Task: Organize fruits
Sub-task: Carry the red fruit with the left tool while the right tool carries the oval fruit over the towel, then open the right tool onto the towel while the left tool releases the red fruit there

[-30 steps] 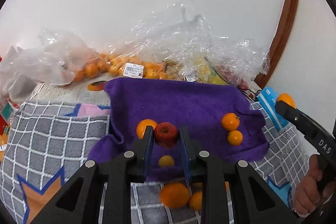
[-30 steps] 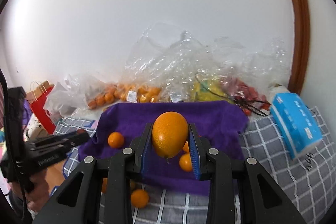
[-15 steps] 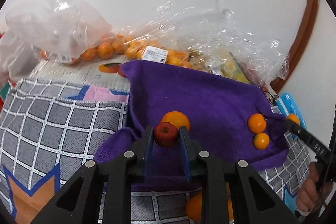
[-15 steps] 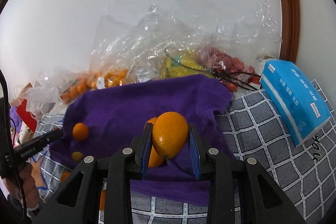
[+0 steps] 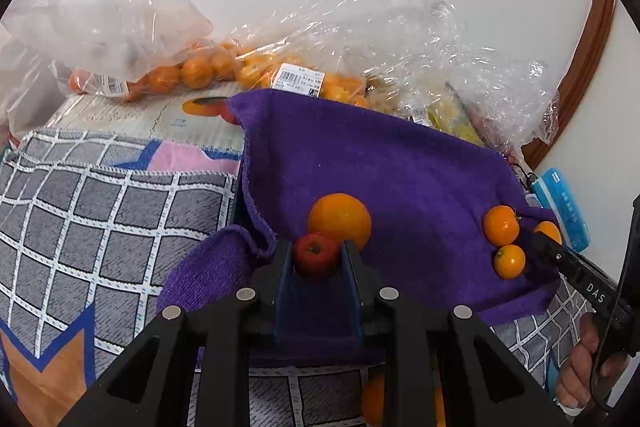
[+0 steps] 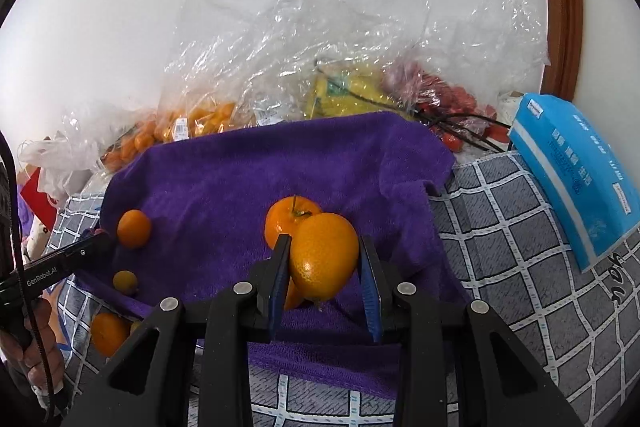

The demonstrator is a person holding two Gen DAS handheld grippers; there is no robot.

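Note:
My left gripper (image 5: 316,263) is shut on a small red apple (image 5: 315,255), held low over the near left part of the purple towel (image 5: 400,163). A large orange (image 5: 339,217) lies on the towel just behind the apple. My right gripper (image 6: 324,267) is shut on a big orange (image 6: 323,255) over the towel's (image 6: 248,179) near right part, beside a stemmed orange (image 6: 286,217). In the left wrist view two small oranges (image 5: 500,225) lie next to the right gripper's tip (image 5: 546,247).
Clear plastic bags of oranges (image 5: 192,71) and other fruit (image 6: 352,87) line the wall behind the towel. A blue tissue pack (image 6: 576,167) lies at the right. Loose oranges (image 6: 108,333) sit on the grey checked mat (image 5: 100,211) near the front.
Both grippers have moved forward and lower over the towel with their fruit still held. The right gripper's orange now sits right beside the stemmed orange.

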